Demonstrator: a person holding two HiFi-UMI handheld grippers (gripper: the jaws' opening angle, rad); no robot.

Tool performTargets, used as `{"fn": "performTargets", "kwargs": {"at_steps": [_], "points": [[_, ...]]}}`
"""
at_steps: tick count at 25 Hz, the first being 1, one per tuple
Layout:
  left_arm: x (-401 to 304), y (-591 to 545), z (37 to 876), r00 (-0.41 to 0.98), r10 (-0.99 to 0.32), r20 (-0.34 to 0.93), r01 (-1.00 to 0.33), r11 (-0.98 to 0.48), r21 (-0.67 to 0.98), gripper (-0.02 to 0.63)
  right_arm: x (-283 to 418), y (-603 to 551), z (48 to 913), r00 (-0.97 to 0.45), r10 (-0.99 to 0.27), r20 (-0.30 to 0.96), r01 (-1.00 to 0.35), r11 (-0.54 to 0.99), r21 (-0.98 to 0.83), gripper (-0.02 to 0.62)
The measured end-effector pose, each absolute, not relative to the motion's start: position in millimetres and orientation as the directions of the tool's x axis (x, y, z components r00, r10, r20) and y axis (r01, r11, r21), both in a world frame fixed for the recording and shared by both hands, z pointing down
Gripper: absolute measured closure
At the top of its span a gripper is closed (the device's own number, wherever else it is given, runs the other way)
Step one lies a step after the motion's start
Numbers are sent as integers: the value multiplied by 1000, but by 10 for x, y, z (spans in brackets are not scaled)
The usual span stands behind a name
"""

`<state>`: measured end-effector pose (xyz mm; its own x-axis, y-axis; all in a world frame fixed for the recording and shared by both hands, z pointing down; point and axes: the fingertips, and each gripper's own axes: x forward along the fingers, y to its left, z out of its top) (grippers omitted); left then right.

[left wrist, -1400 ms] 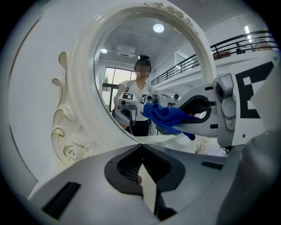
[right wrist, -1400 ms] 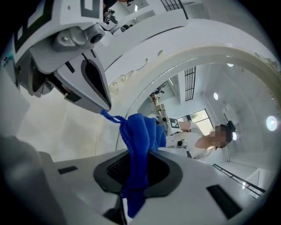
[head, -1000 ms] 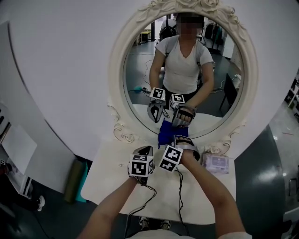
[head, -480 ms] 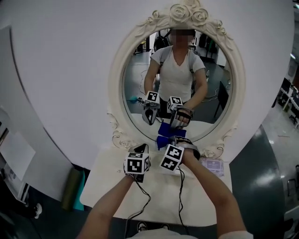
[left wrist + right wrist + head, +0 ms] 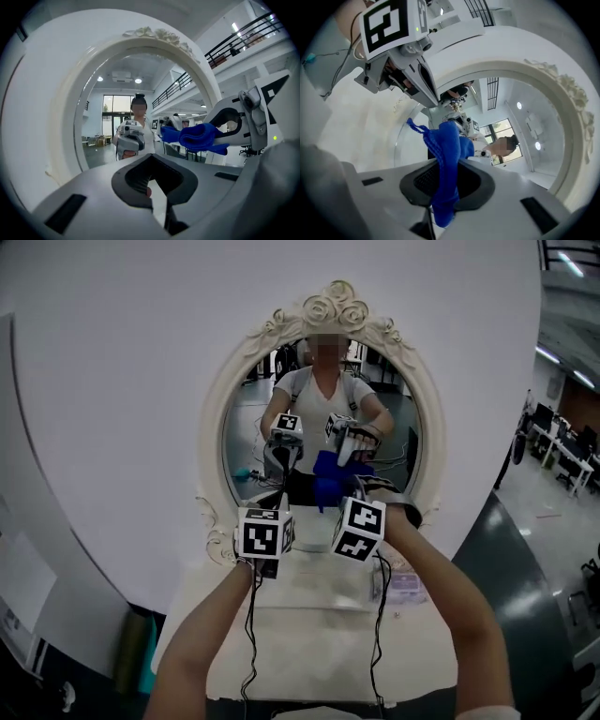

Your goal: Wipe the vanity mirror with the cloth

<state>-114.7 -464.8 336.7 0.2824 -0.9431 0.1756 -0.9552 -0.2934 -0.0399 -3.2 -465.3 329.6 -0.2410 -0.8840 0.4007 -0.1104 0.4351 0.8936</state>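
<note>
The oval vanity mirror stands on the white table, its ornate cream frame [image 5: 214,427] against a white wall. My right gripper [image 5: 445,187] is shut on a blue cloth [image 5: 328,479], which it holds up against the middle of the glass [image 5: 309,409]. In the right gripper view the cloth [image 5: 447,154] bunches out of the jaws and meets its own reflection. My left gripper [image 5: 152,190] hovers just left of it, shut and holding nothing. From the left gripper view the cloth [image 5: 199,137] shows to the right, in front of the glass. The mirror reflects the person and both grippers.
The white table [image 5: 309,634] runs below the mirror, with a small clear packet [image 5: 408,585] near its right side. Cables hang from both grippers across the table. A green roll [image 5: 131,652] leans beside the table at the lower left.
Both grippers have risen. The cloth has moved from the mirror's lower rim up to the middle of the glass. The head view has tilted upward.
</note>
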Motion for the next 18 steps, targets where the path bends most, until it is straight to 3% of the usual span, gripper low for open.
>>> {"fn": "performTargets", "kwargs": {"at_steps": [9,18], "points": [[-793,-4745,2174,341,-937,83,-934,-347,-81,597,191,-4590,1782,-210,-959,189,-81,209,975,522],[-548,-4762,1286,376,-927,-18,-924,-373,-87,597,255,-4522,795,-172,-985,13,30,8,1000,522]]}}
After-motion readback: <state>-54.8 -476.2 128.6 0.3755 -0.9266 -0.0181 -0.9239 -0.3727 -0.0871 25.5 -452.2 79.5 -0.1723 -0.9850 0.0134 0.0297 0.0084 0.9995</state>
